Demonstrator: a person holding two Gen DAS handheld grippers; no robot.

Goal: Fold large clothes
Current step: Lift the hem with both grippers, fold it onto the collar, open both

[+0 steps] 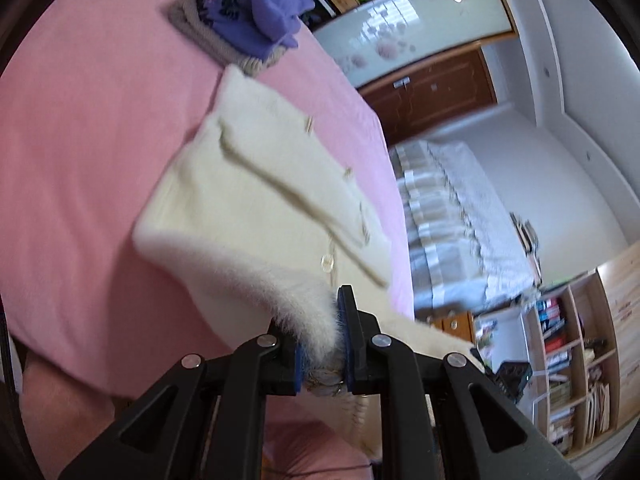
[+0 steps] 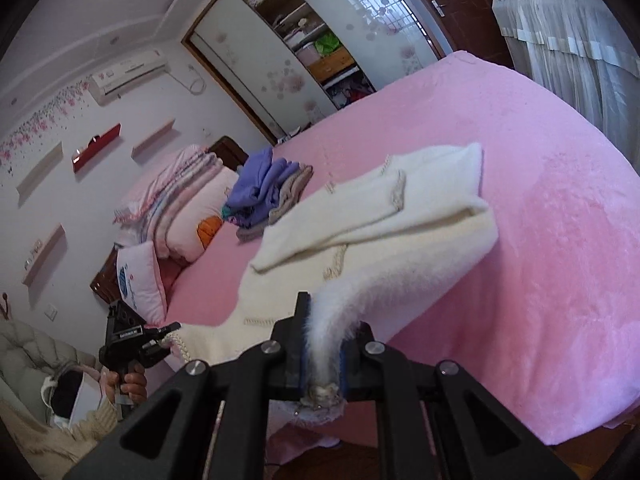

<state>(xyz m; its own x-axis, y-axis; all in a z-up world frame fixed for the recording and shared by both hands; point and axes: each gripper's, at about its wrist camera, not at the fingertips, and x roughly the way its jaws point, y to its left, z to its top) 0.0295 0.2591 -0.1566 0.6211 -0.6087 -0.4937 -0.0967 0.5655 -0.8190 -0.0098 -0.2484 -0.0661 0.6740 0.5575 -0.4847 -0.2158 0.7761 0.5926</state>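
Now 1 cream cardigan point(image 1: 256, 200) on 1 pink bed point(image 1: 80, 140), 2 tools, left tool point(image 1: 324, 344) and right tool point(image 2: 324, 356), each clenched on its hem.

We see a fluffy, long-piled cream cardigan point(image 2: 384, 216) on a velvety pink bedspread point(image 2: 540, 240); matt black plastic tool point(image 2: 323, 344).

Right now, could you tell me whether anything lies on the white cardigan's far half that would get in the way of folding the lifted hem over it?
Nothing visible does. The white cardigan carries only its own folded sleeves. The purple clothes pile sits beyond it on the pink bed, clear of the cardigan. Both the left gripper and right gripper hold the hem.
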